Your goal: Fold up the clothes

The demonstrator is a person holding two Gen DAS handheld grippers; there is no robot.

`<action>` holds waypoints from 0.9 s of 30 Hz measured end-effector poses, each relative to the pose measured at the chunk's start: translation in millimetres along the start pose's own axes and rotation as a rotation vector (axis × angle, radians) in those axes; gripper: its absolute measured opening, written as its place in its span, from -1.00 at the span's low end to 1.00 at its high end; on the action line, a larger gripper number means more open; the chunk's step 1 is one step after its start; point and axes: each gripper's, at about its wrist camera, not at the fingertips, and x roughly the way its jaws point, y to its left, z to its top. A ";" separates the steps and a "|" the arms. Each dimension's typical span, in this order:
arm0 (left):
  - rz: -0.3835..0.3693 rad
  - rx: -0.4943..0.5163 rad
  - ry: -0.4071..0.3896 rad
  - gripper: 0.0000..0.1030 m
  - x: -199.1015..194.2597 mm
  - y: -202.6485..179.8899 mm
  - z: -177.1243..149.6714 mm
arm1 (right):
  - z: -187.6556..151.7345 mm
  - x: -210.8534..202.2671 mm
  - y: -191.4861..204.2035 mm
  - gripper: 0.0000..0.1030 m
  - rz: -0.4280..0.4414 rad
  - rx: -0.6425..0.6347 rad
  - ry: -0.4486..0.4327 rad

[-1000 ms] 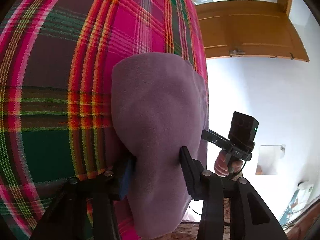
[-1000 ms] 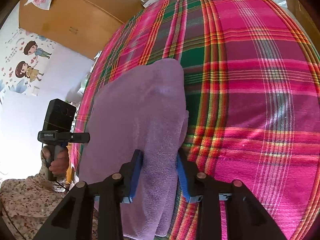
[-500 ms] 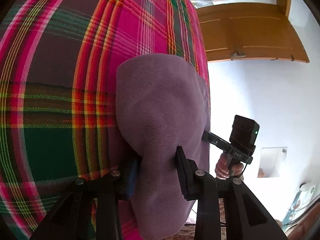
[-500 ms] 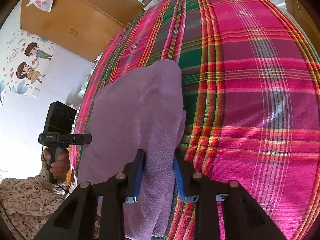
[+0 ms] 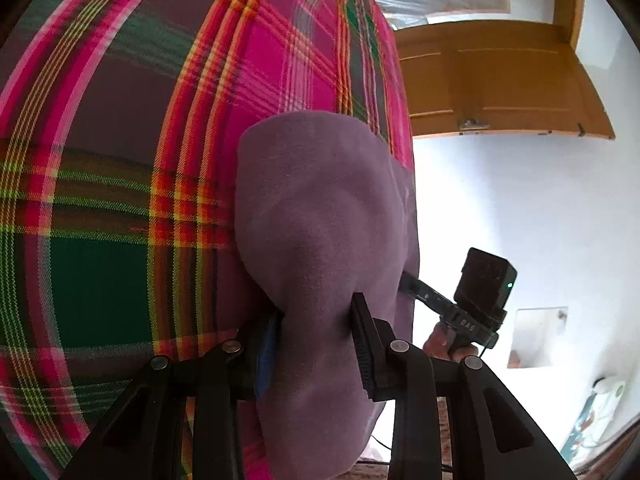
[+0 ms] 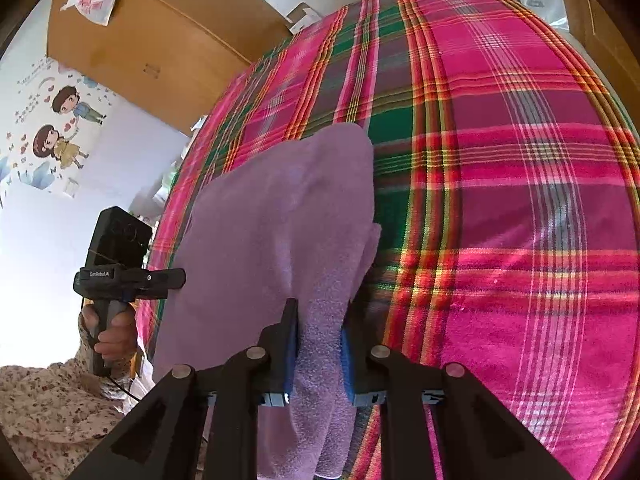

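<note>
Both grippers are pinching the near edge of the purple cloth [image 5: 320, 220], which is lying across the plaid bedspread [image 5: 120, 160] and hanging over its near side. The left gripper [image 5: 316, 344] is gripping a bunched fold of it; the right gripper [image 6: 320, 344], whose jaws have just been closing, is nipping a narrower fold. The cloth is looking doubled already, 2 layers showing at its right edge in the right wrist view. Judging by this, another fold and smoothing are remaining.

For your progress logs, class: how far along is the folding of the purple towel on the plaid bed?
Done: purple towel already doubled over. In hand: left gripper and right gripper, jaws just closing, pinch its near edge. Left: another fold across the plaid bedcover.
</note>
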 end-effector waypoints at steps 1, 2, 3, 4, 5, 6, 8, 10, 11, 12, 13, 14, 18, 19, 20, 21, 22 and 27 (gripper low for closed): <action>0.002 0.003 -0.003 -0.33 0.4 -1.1 0.3 | -1.0 -1.3 0.0 -0.65 0.003 0.004 -0.006; 0.001 0.003 -0.006 -0.34 0.5 -1.6 0.8 | -1.8 -2.8 -0.1 -0.66 0.008 0.008 -0.014; 0.001 0.004 -0.009 -0.34 0.6 -2.1 1.4 | -2.4 -4.3 -0.1 -0.66 0.015 0.014 -0.024; 0.002 0.007 -0.011 -0.34 0.6 -2.8 1.9 | -3.0 -5.9 -0.2 -0.66 0.022 0.019 -0.034; 0.003 0.011 -0.015 -0.36 0.2 -3.8 2.6 | -3.8 -7.6 0.1 -0.66 0.027 0.025 -0.043; 0.002 0.013 -0.020 -0.36 -0.4 -5.0 3.5 | -4.9 -9.6 0.9 -0.66 0.032 0.030 -0.050; -0.006 0.021 -0.031 -0.41 -1.5 -8.4 5.1 | -7.0 -13.8 3.6 -0.66 0.033 0.032 -0.061; -0.011 0.035 -0.036 -0.43 -13.7 -4.5 9.3 | -8.1 -18.3 6.8 -0.66 0.040 0.028 -0.072; -0.010 0.042 -0.037 -0.43 -15.1 -6.2 10.3 | -8.2 -19.9 8.9 -0.66 0.043 0.025 -0.077; -0.011 0.048 -0.038 -0.43 -16.4 -7.7 11.4 | -7.9 -20.6 11.6 -0.66 0.042 0.020 -0.079; -0.014 0.053 -0.040 -0.47 -17.7 -8.9 12.5 | -7.7 -21.4 14.2 -0.66 0.041 0.014 -0.081; -0.016 0.058 -0.043 -0.48 -19.0 -10.4 13.7 | -7.5 -22.2 16.9 -0.66 0.040 0.009 -0.084; -0.011 0.078 -0.055 -0.48 -25.9 -14.5 18.8 | -3.8 -19.4 26.7 -0.67 0.049 0.004 -0.090; -0.012 0.080 -0.061 -0.48 -28.6 -14.6 20.4 | -1.9 -19.2 28.7 -0.67 0.054 0.002 -0.092; -0.011 0.080 -0.069 -0.53 -31.7 -14.3 22.2 | 0.0 -19.0 30.6 -0.67 0.060 0.000 -0.095; -0.011 0.079 -0.076 -0.53 -35.1 -13.5 23.7 | 2.3 -18.3 33.2 -0.67 0.064 -0.004 -0.096; -0.011 0.079 -0.082 -0.53 -38.9 -12.3 24.4 | 5.1 -17.2 36.7 -0.67 0.067 -0.009 -0.096; -0.015 0.081 -0.119 -0.53 -67.8 6.6 19.0 | 19.5 -6.1 53.9 -0.67 0.088 -0.037 -0.089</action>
